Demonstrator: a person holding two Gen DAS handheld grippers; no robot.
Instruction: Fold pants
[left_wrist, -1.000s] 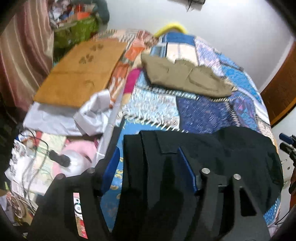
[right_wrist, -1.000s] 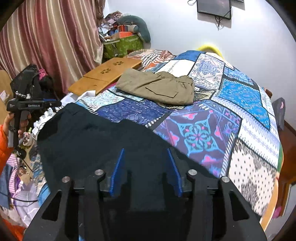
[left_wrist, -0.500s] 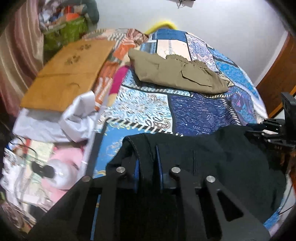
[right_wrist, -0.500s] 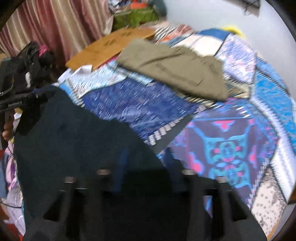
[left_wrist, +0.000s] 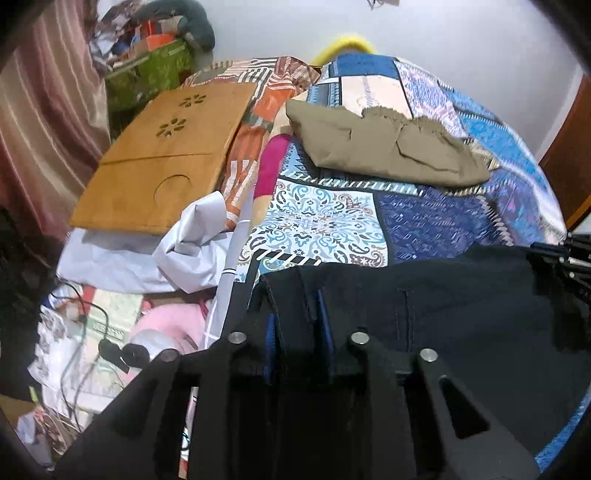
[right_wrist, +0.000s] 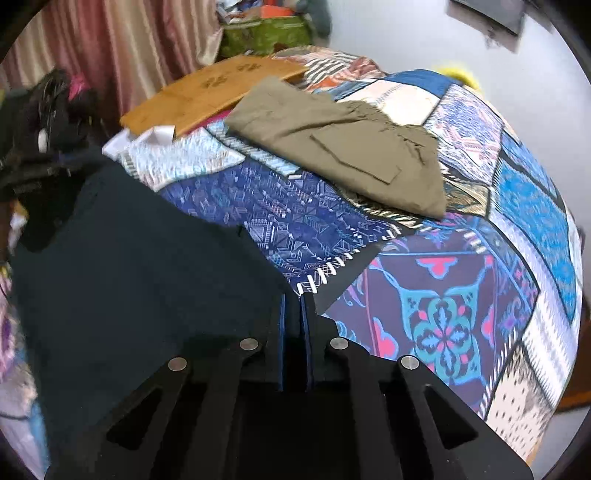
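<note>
Left wrist view: since a second ago the left gripper (left_wrist: 293, 317) has narrowed from wide open to a close pinch, its blue fingers (left_wrist: 270, 343) now clamped on a corner fold of the black pants (left_wrist: 461, 306), which lie across the near edge of the bed (left_wrist: 325, 225), well short of the folded khaki pants (left_wrist: 376, 151). Right wrist view: the right gripper (right_wrist: 292, 314) has likewise drawn in from wide to nearly touching, its fingers (right_wrist: 281, 325) pinching the other corner of the black pants. With both corners held, the cloth appears ready to be lifted and carried over into a fold.
</note>
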